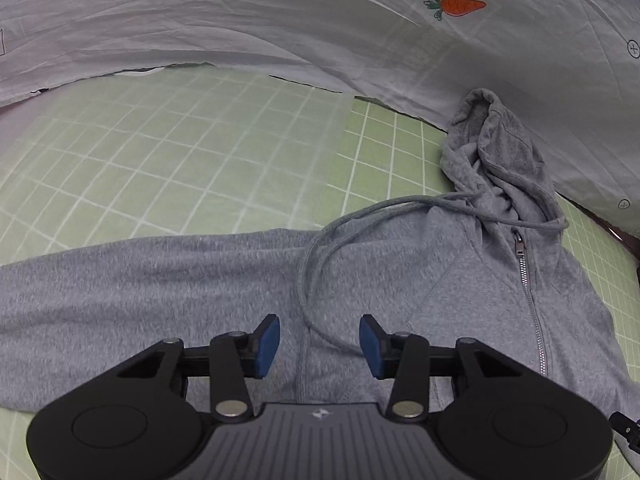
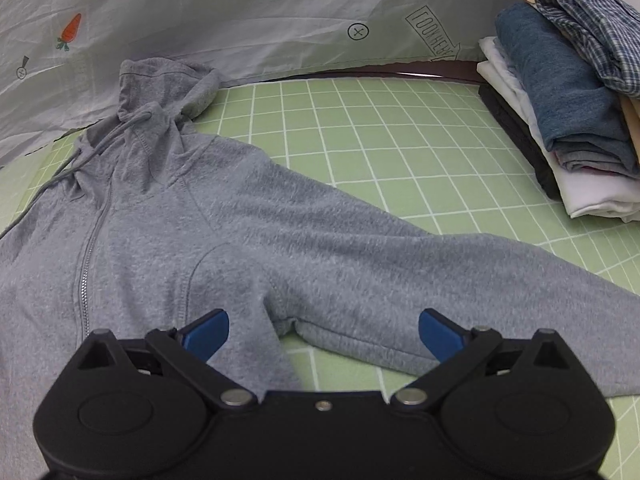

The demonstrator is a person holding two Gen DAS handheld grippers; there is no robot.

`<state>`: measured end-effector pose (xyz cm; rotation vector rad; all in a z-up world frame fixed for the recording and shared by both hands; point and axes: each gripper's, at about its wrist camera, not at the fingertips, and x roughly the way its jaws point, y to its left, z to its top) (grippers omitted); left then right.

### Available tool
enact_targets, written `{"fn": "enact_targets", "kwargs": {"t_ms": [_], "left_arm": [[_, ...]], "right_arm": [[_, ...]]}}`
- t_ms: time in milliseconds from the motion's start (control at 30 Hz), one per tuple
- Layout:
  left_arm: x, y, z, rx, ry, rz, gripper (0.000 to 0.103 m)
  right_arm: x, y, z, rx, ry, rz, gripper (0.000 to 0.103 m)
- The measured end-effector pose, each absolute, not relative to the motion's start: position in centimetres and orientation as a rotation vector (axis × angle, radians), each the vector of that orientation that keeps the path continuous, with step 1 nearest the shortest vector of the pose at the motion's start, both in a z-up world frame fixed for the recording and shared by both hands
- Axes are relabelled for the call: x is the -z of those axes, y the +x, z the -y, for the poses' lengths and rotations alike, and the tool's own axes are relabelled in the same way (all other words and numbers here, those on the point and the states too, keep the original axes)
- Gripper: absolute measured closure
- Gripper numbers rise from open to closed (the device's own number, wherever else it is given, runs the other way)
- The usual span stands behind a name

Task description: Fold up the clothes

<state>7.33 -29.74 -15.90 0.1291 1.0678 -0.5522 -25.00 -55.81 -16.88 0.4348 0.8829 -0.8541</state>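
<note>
A grey zip hoodie (image 1: 400,280) lies face up on the green grid mat (image 1: 180,152), zipper closed, hood (image 1: 496,148) bunched toward the white sheet. Its drawstring (image 1: 312,264) loops across the chest. One sleeve stretches left in the left wrist view (image 1: 100,292). My left gripper (image 1: 319,346) is open and empty, just above the chest near the armpit. In the right wrist view the hoodie (image 2: 180,232) has its other sleeve (image 2: 400,256) stretched right. My right gripper (image 2: 324,336) is wide open and empty, above that armpit.
A white sheet with a carrot print (image 1: 460,6) covers the far side of the mat (image 2: 360,128). A stack of folded clothes (image 2: 560,112) with a plaid shirt (image 2: 588,20) on top stands at the right edge of the mat.
</note>
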Motion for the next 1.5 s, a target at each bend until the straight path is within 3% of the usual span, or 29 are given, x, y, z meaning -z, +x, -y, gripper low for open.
{"fn": "enact_targets", "kwargs": {"t_ms": [33,133,400,533,600,667,767,900,1033,1500], "left_arm": [[16.4,7.8,30.2,0.53,0.151,-1.082,0.06],[16.9,8.3,30.5,0.48,0.174,-1.086,0.099],[10.9,5.2,30.5,0.678,0.059,-1.011,0.099],[9.2,1.5,33.4,0.948,0.036,-1.076,0.099],[9.2,-0.7,35.0,1.033,0.11,-1.073,0.093],[9.6,-2.3,35.8,1.034,0.198,-1.057,0.076],[9.8,-2.5,35.0,0.969,0.225,-1.04,0.066],[10.1,0.7,32.2,0.833,0.154,-1.021,0.065],[11.2,4.4,31.4,0.718,0.262,-0.959,0.068],[17.4,11.6,35.4,0.826,0.384,-0.933,0.069]], "right_arm": [[17.1,-24.7,56.1,0.857,0.431,-0.891,0.001],[17.6,-23.9,56.6,0.86,0.41,-0.917,0.001],[17.4,-24.3,55.9,0.856,0.414,-0.898,0.001],[17.3,-25.3,55.3,0.856,0.438,-0.88,0.001],[17.2,-25.7,55.1,0.856,0.437,-0.879,0.001],[17.1,-26.0,54.8,0.853,0.432,-0.88,0.001],[16.9,-26.4,54.4,0.839,0.422,-0.881,0.001],[17.1,-26.2,54.2,0.823,0.41,-0.901,0.001],[17.9,-25.4,54.2,0.805,0.404,-0.931,0.001],[19.3,-23.6,56.2,0.838,0.428,-0.969,0.0]]}}
